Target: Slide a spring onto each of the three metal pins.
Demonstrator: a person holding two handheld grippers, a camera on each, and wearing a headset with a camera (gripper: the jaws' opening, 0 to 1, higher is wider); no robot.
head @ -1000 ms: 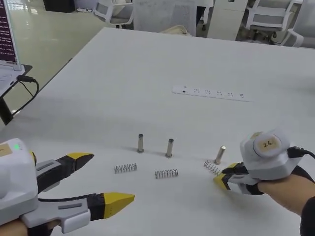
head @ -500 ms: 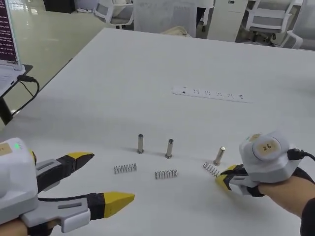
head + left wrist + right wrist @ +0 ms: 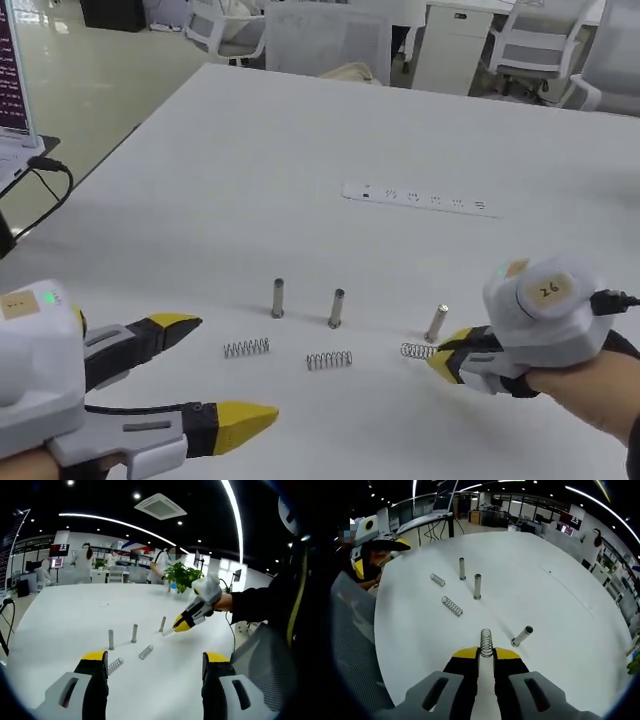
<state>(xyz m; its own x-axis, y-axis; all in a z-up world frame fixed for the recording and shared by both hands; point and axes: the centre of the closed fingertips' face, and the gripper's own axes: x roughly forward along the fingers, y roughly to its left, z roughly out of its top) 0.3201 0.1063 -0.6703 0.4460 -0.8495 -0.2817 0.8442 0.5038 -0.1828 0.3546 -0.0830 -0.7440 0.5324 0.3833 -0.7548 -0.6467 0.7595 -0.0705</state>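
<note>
Three metal pins stand in a row on the white table: a left pin (image 3: 277, 298), a middle pin (image 3: 337, 308) and a right pin (image 3: 437, 323). Two springs lie loose in front of them, one (image 3: 246, 347) near the left pin and one (image 3: 329, 359) near the middle pin. My right gripper (image 3: 440, 354) is shut on one end of a third spring (image 3: 415, 350), which sticks out towards the base of the right pin (image 3: 522, 636); the right gripper view has the held spring (image 3: 486, 641) between the yellow tips. My left gripper (image 3: 225, 368) stands open near the table's front left with nothing in it.
A white power strip (image 3: 420, 197) lies farther back on the table (image 3: 300, 150). A laptop with a cable (image 3: 45, 165) stands off the left edge. Office chairs (image 3: 530, 40) stand beyond the far edge.
My right gripper has shifted slightly left with the spring, which now lies flatter and points towards the right pin. The left gripper has stayed put.
</note>
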